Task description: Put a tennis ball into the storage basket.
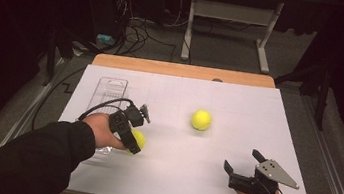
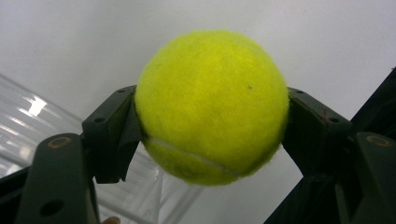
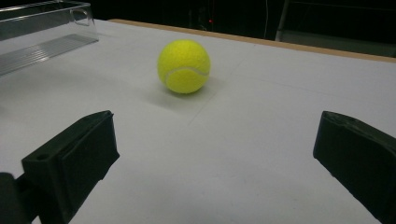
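Note:
My left gripper (image 1: 134, 142) is shut on a yellow tennis ball (image 1: 139, 138) at the left of the white sheet, just right of a clear plastic tray (image 1: 110, 91). In the left gripper view that ball (image 2: 211, 106) sits squeezed between both black jaws, with the tray (image 2: 37, 116) behind it at the left. A second tennis ball (image 1: 200, 120) lies free on the sheet near the middle. My right gripper (image 1: 243, 161) stands open near the front right; in the right gripper view the free ball (image 3: 183, 66) lies ahead of its wide-apart jaws.
The white sheet (image 1: 239, 106) covers a wooden table whose far edge (image 1: 183, 70) shows bare. The clear tray (image 3: 44, 28) lies along the sheet's left side. Beyond the table are a desk frame (image 1: 231, 14) and cables on the floor.

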The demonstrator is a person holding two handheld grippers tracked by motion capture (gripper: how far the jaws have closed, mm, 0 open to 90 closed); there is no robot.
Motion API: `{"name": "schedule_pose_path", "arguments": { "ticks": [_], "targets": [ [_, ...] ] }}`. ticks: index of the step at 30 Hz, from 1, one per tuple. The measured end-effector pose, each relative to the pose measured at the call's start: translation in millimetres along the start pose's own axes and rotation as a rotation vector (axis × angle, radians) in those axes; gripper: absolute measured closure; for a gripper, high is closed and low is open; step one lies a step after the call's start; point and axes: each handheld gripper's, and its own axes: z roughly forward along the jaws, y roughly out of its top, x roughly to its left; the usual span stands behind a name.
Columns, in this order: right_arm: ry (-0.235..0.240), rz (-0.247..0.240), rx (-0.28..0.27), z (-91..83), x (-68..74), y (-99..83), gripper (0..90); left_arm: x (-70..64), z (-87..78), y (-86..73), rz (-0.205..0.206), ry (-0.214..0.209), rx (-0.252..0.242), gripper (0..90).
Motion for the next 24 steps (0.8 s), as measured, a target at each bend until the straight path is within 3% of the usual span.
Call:
{"name": "schedule_pose_path", "arguments": {
  "ticks": [5,24],
  "targets": [
    [0.000,0.000,-0.001,0.0,0.2,0.0,0.0,7.1,-10.2,0.2,-0.007,0.017,-0.007,27.0],
    [0.001,-0.001,-0.002,-0.1,0.2,0.0,0.0,29.8,-31.6,4.3,-0.061,0.006,-0.007,27.1]
  ]
}}
